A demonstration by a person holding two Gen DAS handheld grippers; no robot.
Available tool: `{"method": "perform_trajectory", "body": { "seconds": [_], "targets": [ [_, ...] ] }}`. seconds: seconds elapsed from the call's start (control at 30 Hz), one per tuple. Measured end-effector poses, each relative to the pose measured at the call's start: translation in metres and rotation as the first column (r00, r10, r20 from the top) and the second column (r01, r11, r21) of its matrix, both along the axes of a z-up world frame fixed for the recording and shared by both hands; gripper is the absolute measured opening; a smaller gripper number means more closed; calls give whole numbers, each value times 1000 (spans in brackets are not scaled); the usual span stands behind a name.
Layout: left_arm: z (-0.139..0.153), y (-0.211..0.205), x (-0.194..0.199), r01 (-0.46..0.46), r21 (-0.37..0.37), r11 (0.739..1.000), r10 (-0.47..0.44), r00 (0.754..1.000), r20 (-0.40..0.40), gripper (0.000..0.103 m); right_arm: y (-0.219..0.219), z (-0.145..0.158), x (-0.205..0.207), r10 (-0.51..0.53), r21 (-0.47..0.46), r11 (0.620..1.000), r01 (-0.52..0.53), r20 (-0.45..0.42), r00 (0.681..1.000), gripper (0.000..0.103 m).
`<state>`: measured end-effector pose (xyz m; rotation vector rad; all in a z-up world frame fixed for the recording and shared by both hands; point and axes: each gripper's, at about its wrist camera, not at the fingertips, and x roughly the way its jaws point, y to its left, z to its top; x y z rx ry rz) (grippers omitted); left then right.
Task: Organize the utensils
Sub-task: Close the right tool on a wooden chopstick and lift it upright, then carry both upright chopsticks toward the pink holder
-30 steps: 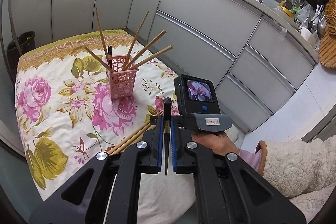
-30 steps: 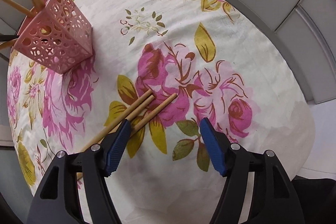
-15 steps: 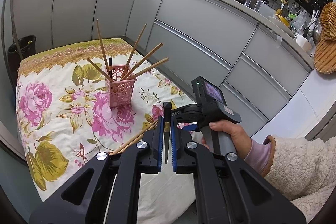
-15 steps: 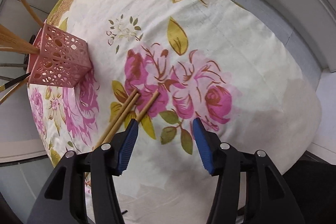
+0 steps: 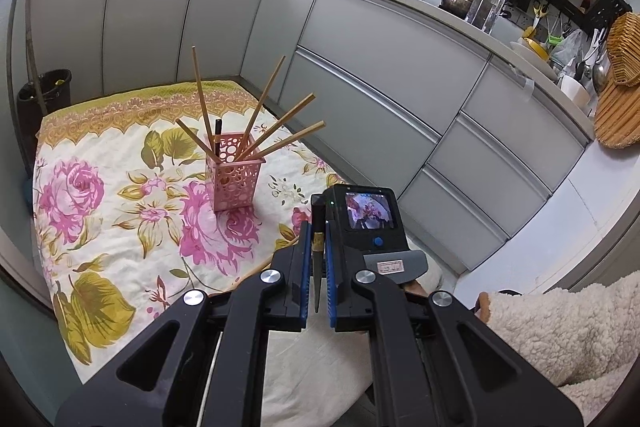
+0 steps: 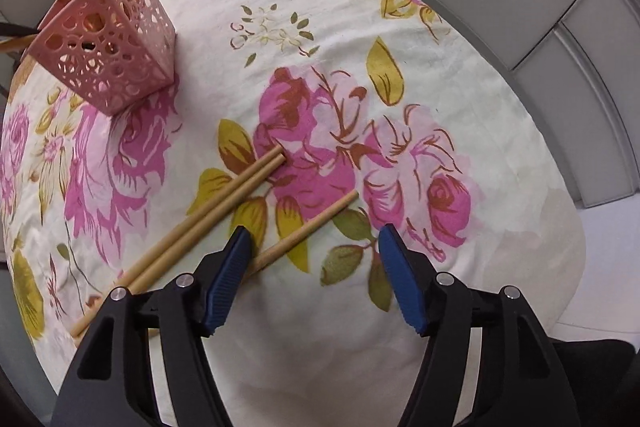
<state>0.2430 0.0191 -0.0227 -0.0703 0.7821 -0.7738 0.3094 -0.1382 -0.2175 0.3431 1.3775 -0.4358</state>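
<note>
On my left gripper (image 5: 316,259) the jaws are pressed together on a dark chopstick (image 5: 317,247), which stands upright between the blue pads, its top poking up past them and its tip hanging below. Far and to the left of it on the floral cloth (image 5: 100,211) stands the pink holder (image 5: 234,181). I count five wooden chopsticks (image 5: 202,99) fanned out of it, plus one dark chopstick in the holder (image 5: 217,137).

From my right gripper (image 6: 314,233), pointing down at the cloth, the jaws are spread and have just been opening. Three wooden chopsticks lie loose here. A touching pair (image 6: 224,203) lies to the left, just outside the left pad. The single chopstick (image 6: 312,227) runs slantwise, its far end lying between the pads, its near part passing under the left pad (image 6: 228,275); neither pad presses on it. The pink holder sits far left in this view, well apart from the jaws.
</note>
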Motion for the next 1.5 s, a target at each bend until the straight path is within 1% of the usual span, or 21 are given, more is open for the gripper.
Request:
{"method": "perform_trajectory", "body": {
  "seconds": [0.07, 0.1, 0.13, 0.2, 0.37, 0.4, 0.47, 0.53, 0.6, 0.7, 0.73, 0.8, 0.87, 0.9, 0.93, 1.03, 1.13, 1.17, 1.2, 1.3, 1.5],
  "targets": [
    [2, 0, -1, -2, -4, 1000, 2, 1000, 5, 6, -12, 3, -2, -14, 25, 1000, 15, -34, 999, 50],
    [3, -1, -1, -1, -9, 1000, 1, 1000, 6, 6, -18, 4, -1, -39, 40, 998, 41, -54, 998, 37],
    [4, -1, -1, 2, -11, 1000, -2, 1000, 9, 6, -25, 3, -1, -57, 52, 997, 61, -69, 996, 28],
    [6, -3, -3, 8, -11, 1000, -8, 1000, 17, 6, -29, 3, 2, -80, 68, 994, 85, -79, 994, 25],
    [7, -2, -4, 6, -13, 1000, -6, 1000, 21, 6, -53, 3, -16, -154, 217, 961, 173, -103, 983, 24],
    [7, -1, -4, 4, -14, 1000, -4, 1000, 21, 6, -61, 3, -24, -176, 246, 949, 198, -107, 978, 24],
    [7, 0, -3, 1, -13, 1000, -1, 1000, 20, 6, -89, 4, -44, -240, 329, 904, 272, -134, 962, 26],
    [6, -1, -3, 0, -11, 1000, 0, 1000, 20, 6, -88, -7, -53, -286, 405, 851, 335, -177, 942, 34],
    [6, -2, -2, 4, -9, 1000, -3, 1000, 17, 6, -92, -11, -53, -326, 437, 814, 383, -203, 923, 36],
    [5, -2, -2, 4, -8, 1000, -4, 1000, 16, 6, -96, -15, -46, -362, 432, 791, 433, -240, 901, 48],
    [6, -2, -2, 1, -9, 1000, -1, 1000, 16, 6, -91, -14, -42, -362, 412, 798, 441, -259, 896, 50],
    [6, -1, -2, -2, -7, 1000, 2, 1000, 17, 6, -79, -12, -27, -317, 318, 859, 402, -288, 904, 48],
    [6, -1, -2, -8, 0, 1000, 8, 1000, 22, 6, -54, -9, -18, -245, 171, 938, 302, -289, 926, 39],
    [6, 0, -2, -8, -1, 1000, 8, 1000, 22, 6, -41, -6, -14, -206, 112, 964, 242, -260, 943, 34],
    [7, 1, -2, -7, -6, 1000, 7, 1000, 22, 6, -28, -3, -12, -168, 85, 978, 191, -226, 960, 22],
    [7, 2, -2, -12, -10, 1000, 12, 1000, 21, 6, -10, 0, -17, -100, 57, 992, 110, -156, 983, 10],
    [8, 5, -2, -23, -10, 1000, 23, 1000, 21, 6, -21, 1, -27, -91, 113, 988, 103, -103, 990, 5],
    [8, 5, -2, -26, -13, 1000, 26, 999, 21, 6, -30, 0, -29, -103, 164, 980, 116, -87, 991, 5],
    [9, 5, -2, -26, -15, 1000, 26, 999, 23, 6, -38, 0, -31, -111, 204, 971, 126, -84, 990, 5],
    [11, 3, -3, -21, -23, 1000, 22, 999, 28, 6, -58, 0, -34, -128, 232, 962, 144, -80, 988, 5],
    [9, -6, -4, -9, -3, 1000, 9, 1000, 27, 6, -66, -1, -19, -103, 207, 970, 124, -110, 989, 5]
  ]
}}
